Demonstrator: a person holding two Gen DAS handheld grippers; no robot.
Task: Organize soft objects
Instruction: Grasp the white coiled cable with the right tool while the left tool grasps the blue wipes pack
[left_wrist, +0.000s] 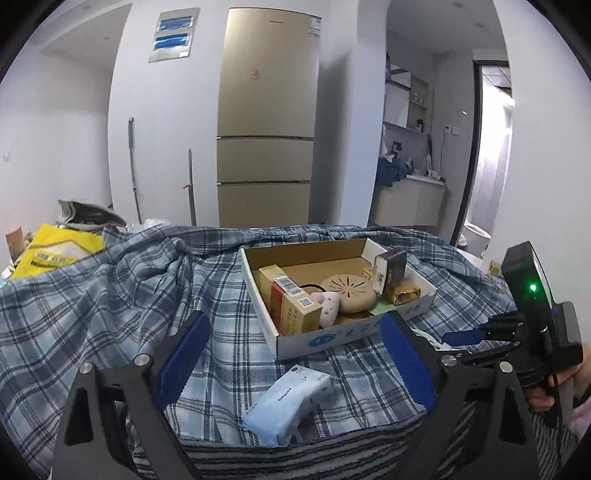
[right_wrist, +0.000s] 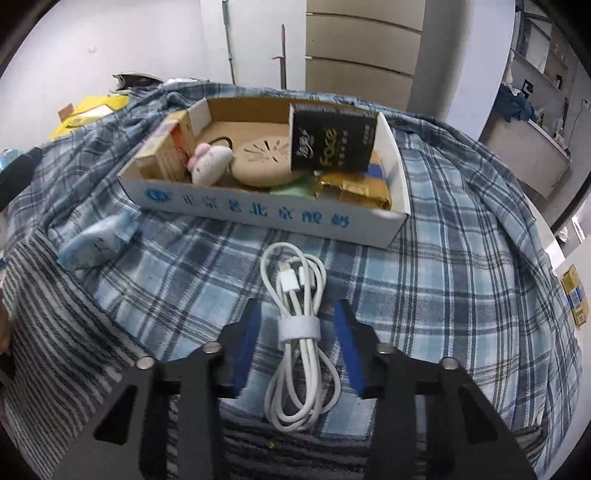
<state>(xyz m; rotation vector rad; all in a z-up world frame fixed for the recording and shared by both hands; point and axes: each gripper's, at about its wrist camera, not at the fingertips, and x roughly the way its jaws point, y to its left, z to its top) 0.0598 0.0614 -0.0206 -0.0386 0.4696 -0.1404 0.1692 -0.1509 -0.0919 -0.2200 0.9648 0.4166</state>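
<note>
Right gripper straddles the white cable bundle lying on the plaid cloth before the cardboard box, blue pads not yet pressing; pinch squarely across the strap

Table hidden under the plaid cloth, yellow box cut off at right edge, yellow bag partly covered at left
</note>
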